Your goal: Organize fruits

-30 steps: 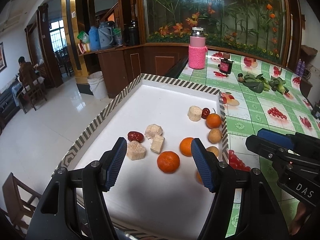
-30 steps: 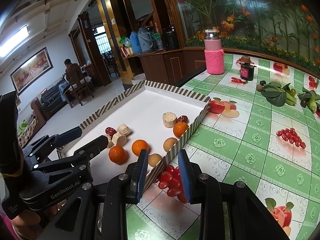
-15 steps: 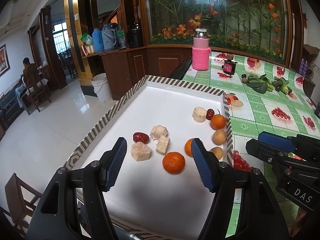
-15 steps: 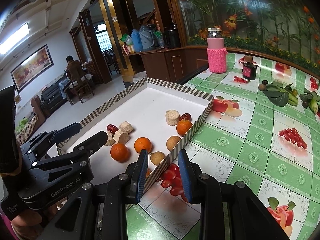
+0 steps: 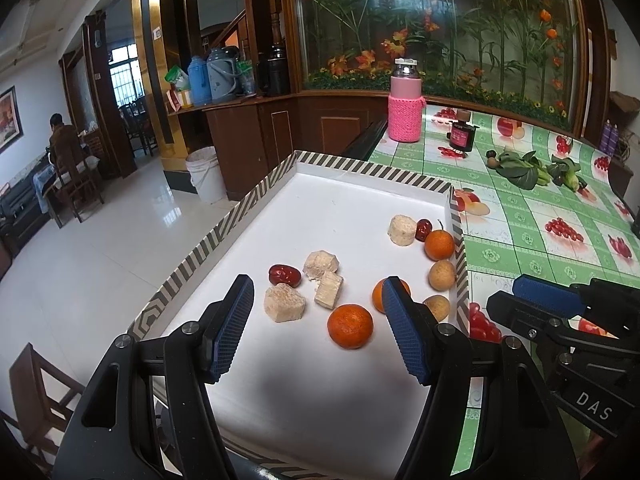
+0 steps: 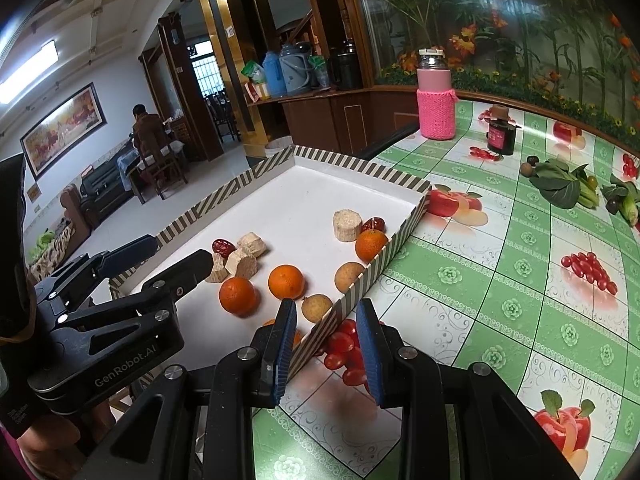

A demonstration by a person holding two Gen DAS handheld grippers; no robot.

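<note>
L gripper hangs over the near end of the white tray, jaws wide, nothing between them. R gripper sits astride the tray's right striped wall — jaws narrow, near their tightest, empty; the wall edge and printed tablecloth show in the gap.

Risks, as judged: R jaws so close to the cardboard wall could snag or nudge it and shift the whole tray; round fruit would then roll. The mandarin nearest the L pads looks smooth — an off-centre pinch may squirt it sideways into the pale chunks.

Fruit all inside the tray, loose, unsorted: mandarins centre and right, tan round fruit by the right wall, red dates and pale cut chunks mid-tray. One more pale disc plus a date sits further back.
</note>
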